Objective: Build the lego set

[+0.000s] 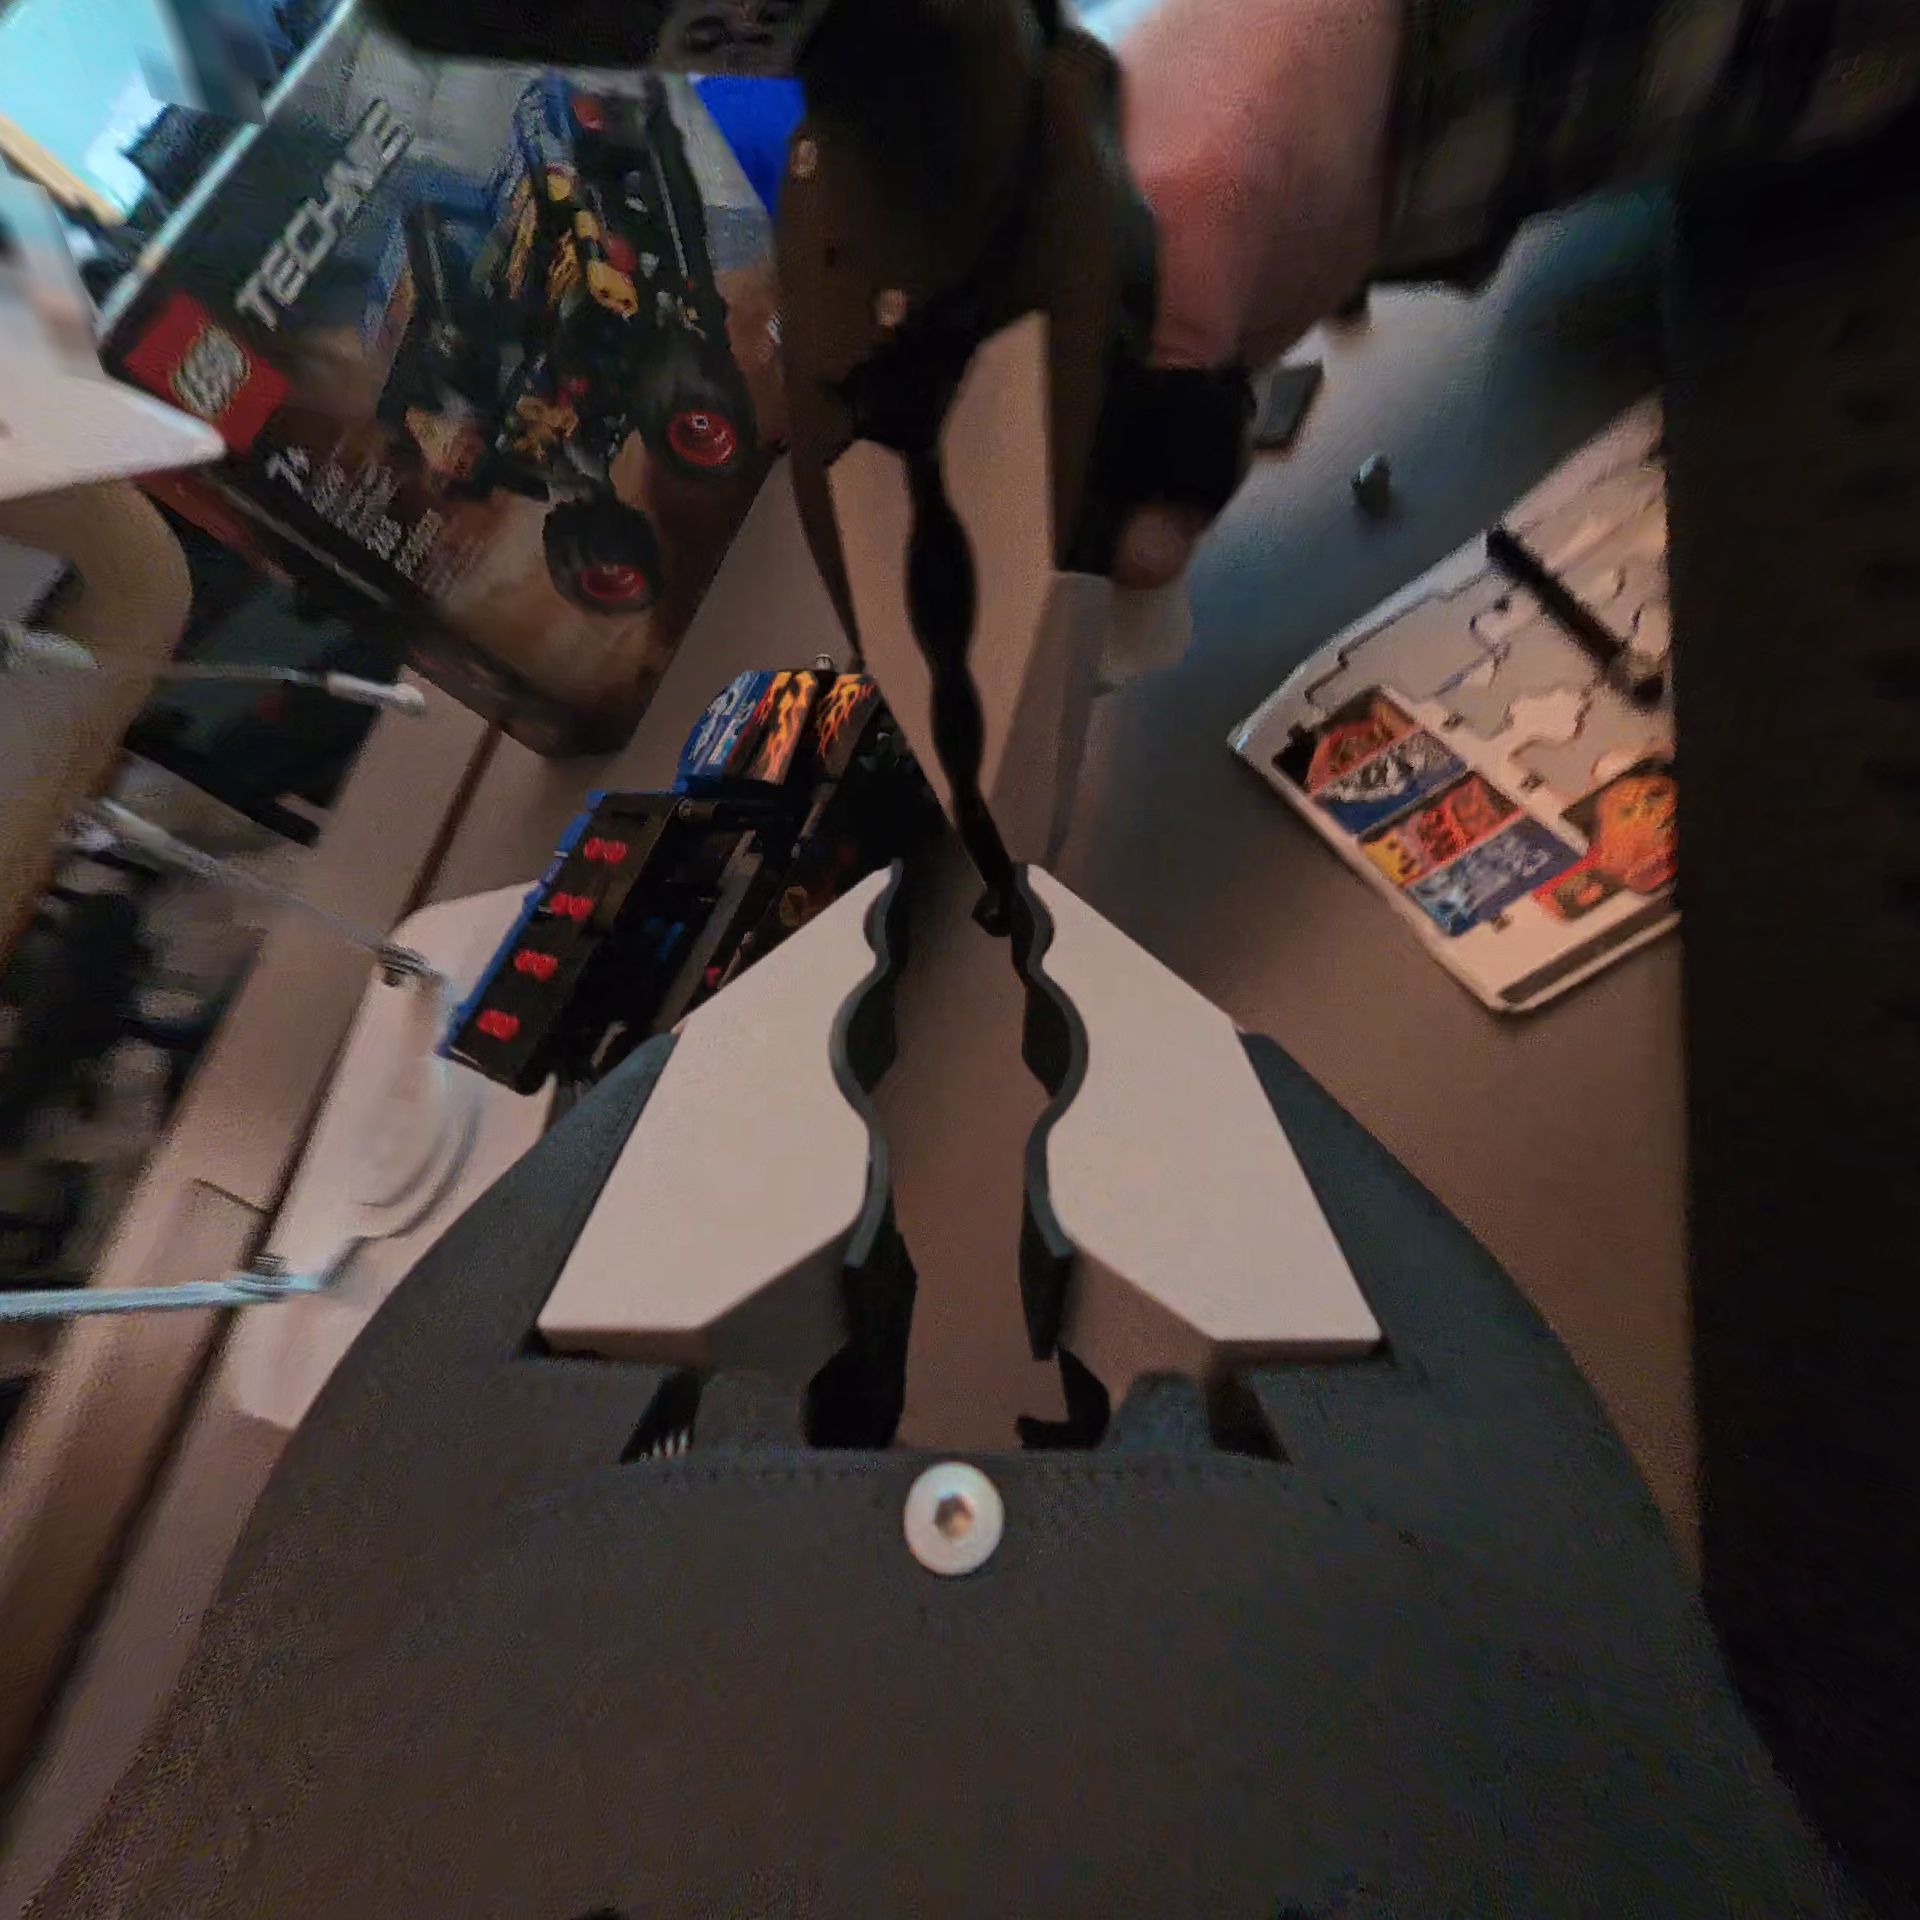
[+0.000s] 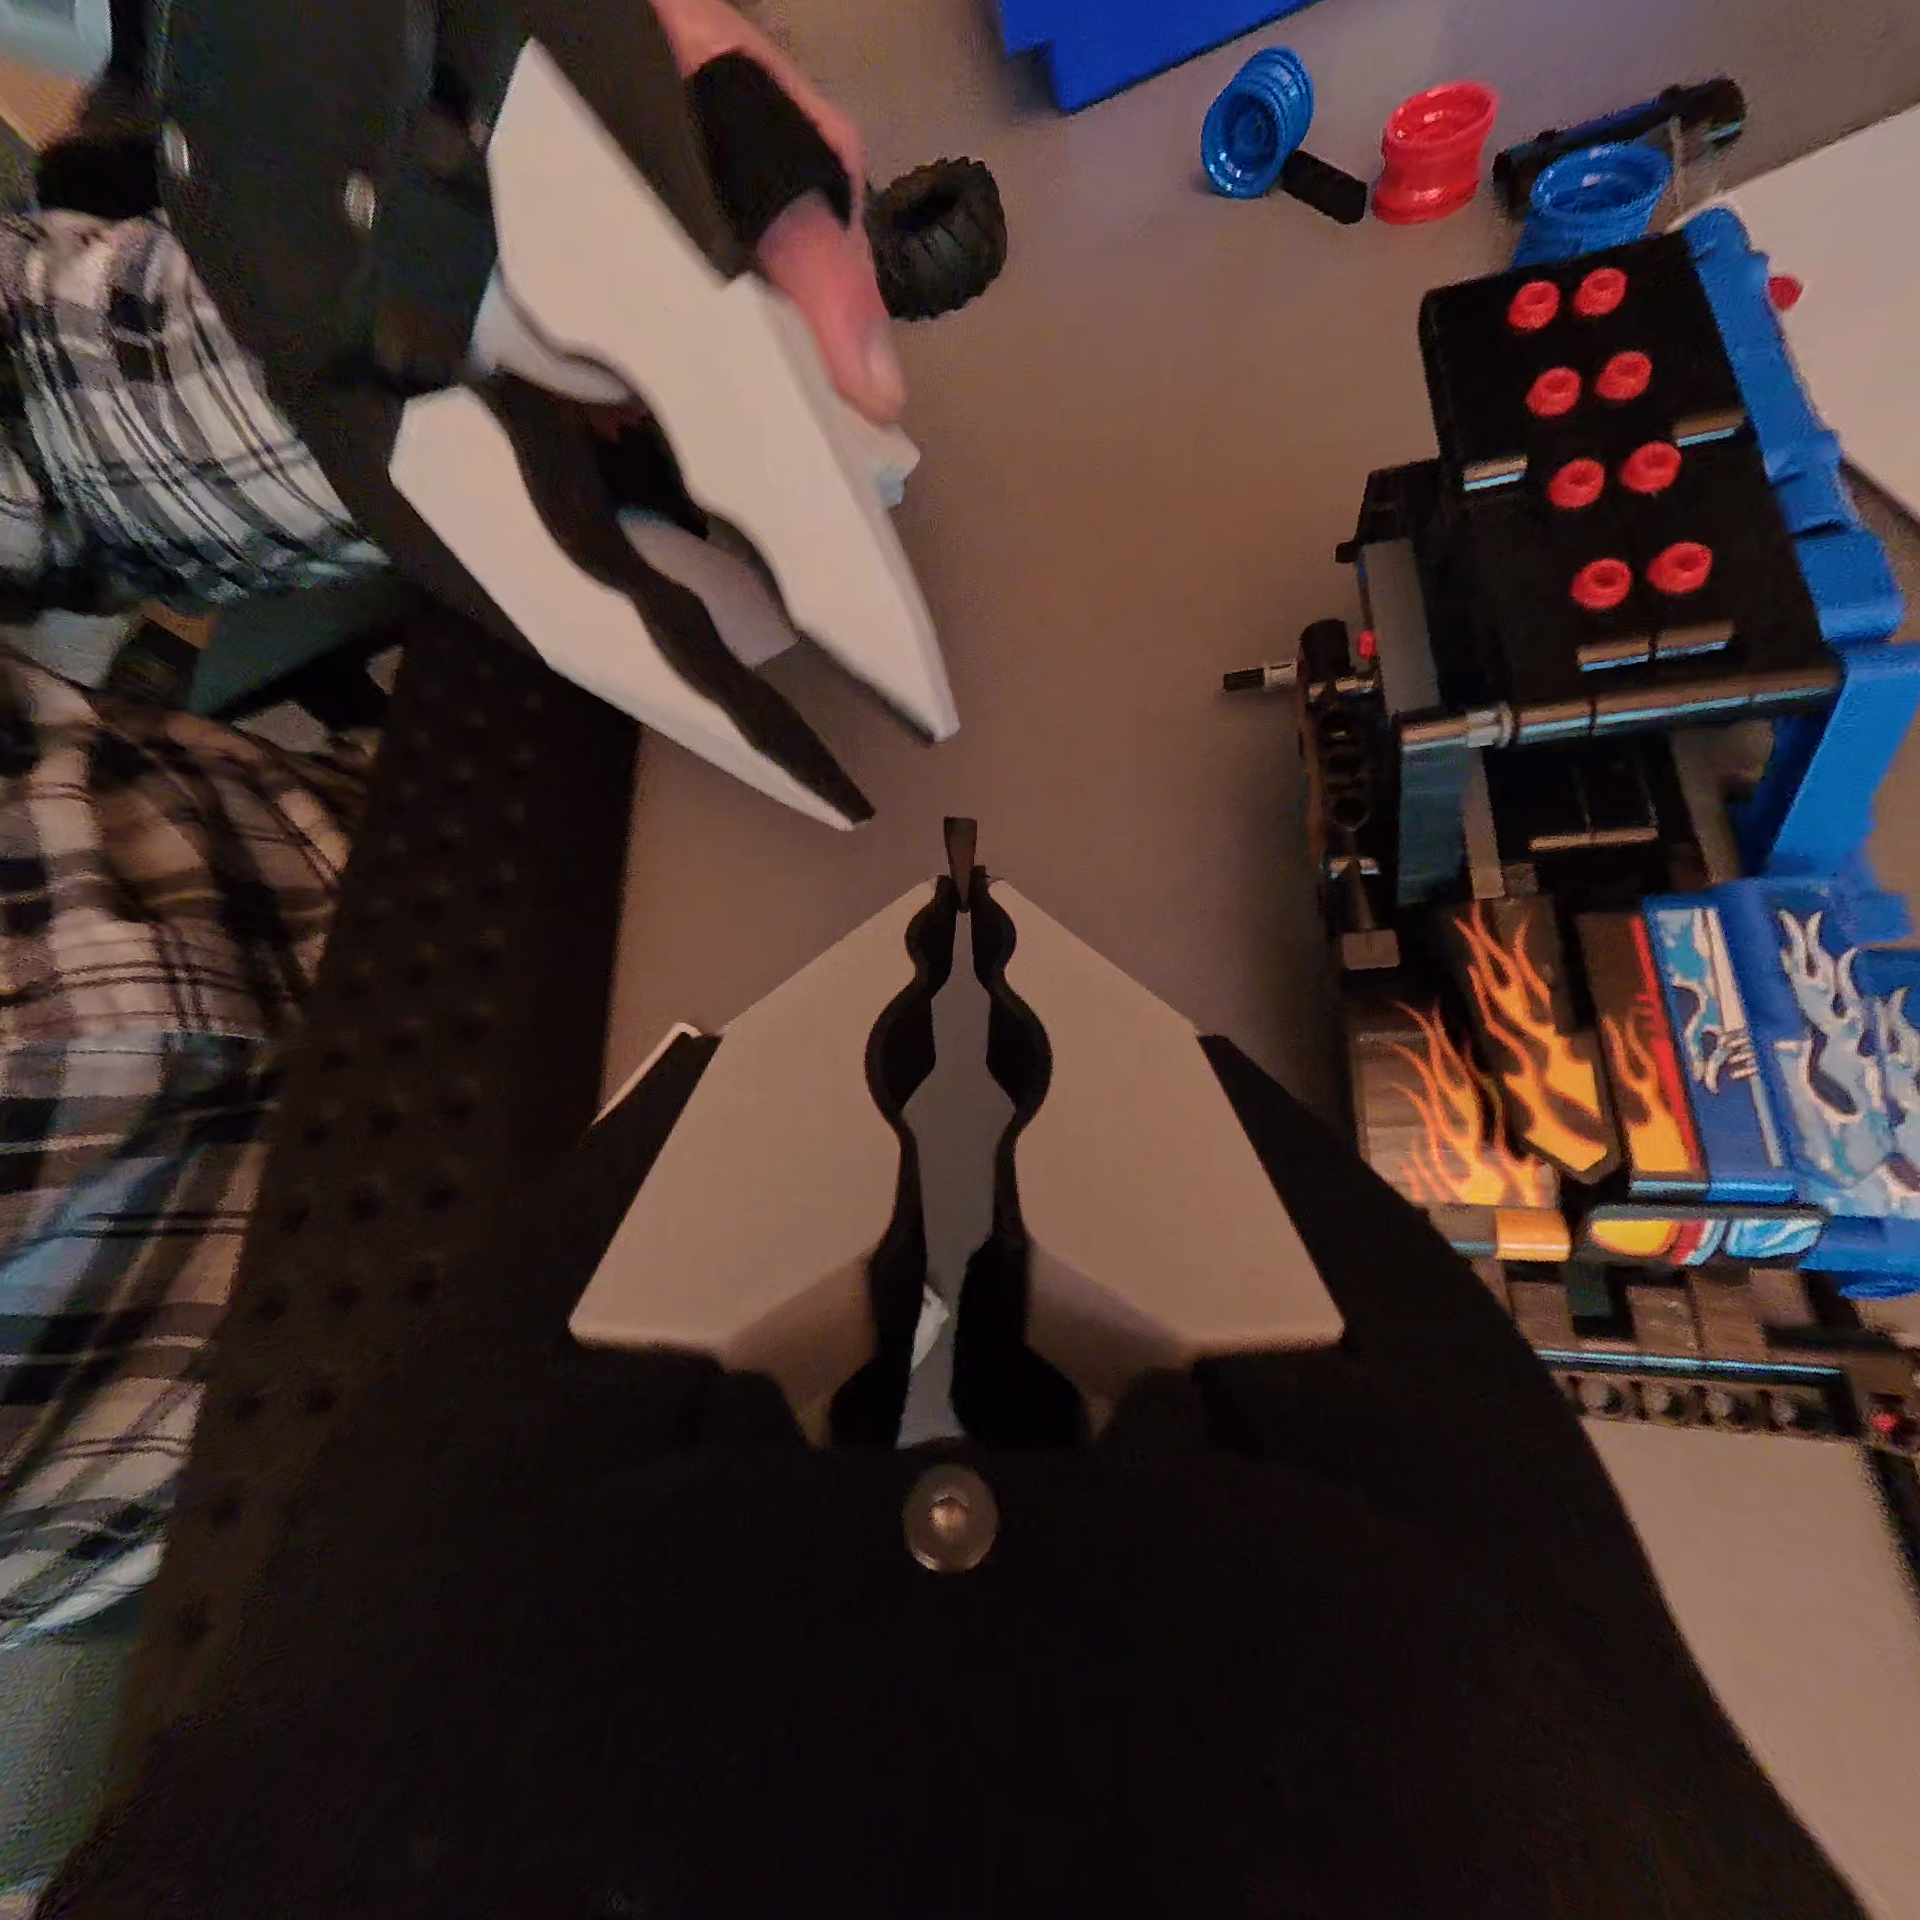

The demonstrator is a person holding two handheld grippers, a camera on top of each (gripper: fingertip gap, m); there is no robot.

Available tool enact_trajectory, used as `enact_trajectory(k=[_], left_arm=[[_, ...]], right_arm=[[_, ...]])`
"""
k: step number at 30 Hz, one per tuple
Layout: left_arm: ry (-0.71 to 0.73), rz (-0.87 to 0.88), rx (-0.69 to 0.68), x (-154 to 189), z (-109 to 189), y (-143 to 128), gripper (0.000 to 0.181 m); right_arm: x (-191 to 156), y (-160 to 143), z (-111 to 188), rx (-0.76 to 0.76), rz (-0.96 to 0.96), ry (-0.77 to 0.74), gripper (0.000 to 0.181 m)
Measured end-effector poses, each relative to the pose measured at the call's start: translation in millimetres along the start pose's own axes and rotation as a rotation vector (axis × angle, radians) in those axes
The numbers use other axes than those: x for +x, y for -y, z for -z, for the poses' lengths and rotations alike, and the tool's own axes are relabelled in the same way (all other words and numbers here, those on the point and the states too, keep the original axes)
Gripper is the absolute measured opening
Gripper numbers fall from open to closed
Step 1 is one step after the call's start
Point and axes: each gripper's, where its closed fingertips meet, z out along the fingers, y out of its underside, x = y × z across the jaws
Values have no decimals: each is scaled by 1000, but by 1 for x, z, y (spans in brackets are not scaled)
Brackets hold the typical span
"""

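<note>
**Truck model on the table, a small black piece pinched at the right gripper's tips**

The grey table (image 2: 1143,582) carries everything. Largest on it is the part-built truck model (image 2: 1621,790), at the right of the right wrist view: a black deck with paired red studs, blue side frames, and flame-printed panels at its near end. In the left wrist view the set's box (image 1: 436,343) stands at the far left behind the model, and a sticker sheet (image 1: 1475,790) lies at the right.

The left gripper (image 1: 961,883) has its fingers parted, with nothing between them. In the right wrist view it hangs at the upper left, a person's gloved hand (image 2: 800,229) on it.

The right gripper (image 2: 966,894) is clenched on a small black piece (image 2: 960,847) that sticks out past its tips.

Beyond lie a black tyre (image 2: 935,234), two blue wheel rims (image 2: 1252,120) and a red wheel rim (image 2: 1434,151).
</note>
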Motion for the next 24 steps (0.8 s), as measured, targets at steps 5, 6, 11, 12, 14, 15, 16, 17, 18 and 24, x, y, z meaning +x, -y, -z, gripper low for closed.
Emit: enact_trajectory(k=[5, 6, 11, 12, 14, 15, 16, 17, 18, 24], left_arm=[[31, -275, -92, 11, -5, -3, 10], [34, -319, -114, 13, -7, -5, 10], [51, -452, -200, 14, -14, -15, 6], [56, -470, -208, 15, -15, -15, 5], [66, -495, -222, 15, -16, -16, 5], [72, -503, -228, 15, -17, -17, 5], [76, -507, -230, 15, -18, -17, 4], [79, -511, -230, 15, -18, -18, 4], [87, -515, -234, 15, -18, -19, 4], [129, -548, -278, 15, -22, -25, 4]], right_arm=[[-1, -3, 1, -3, -104, 53, 1], [-2, -4, 0, -5, -117, 60, 0], [-3, -6, -2, -20, -137, 74, 1], [-3, -7, -2, -23, -144, 74, 0], [-2, -8, -2, -28, -155, 71, 1], [-1, -9, -2, -32, -159, 67, 1], [-1, -10, -2, -36, -164, 66, 1], [-1, -10, -2, -38, -170, 65, 0], [0, -10, -3, -39, -178, 64, 1], [5, -13, -7, -54, -248, 33, 1]])
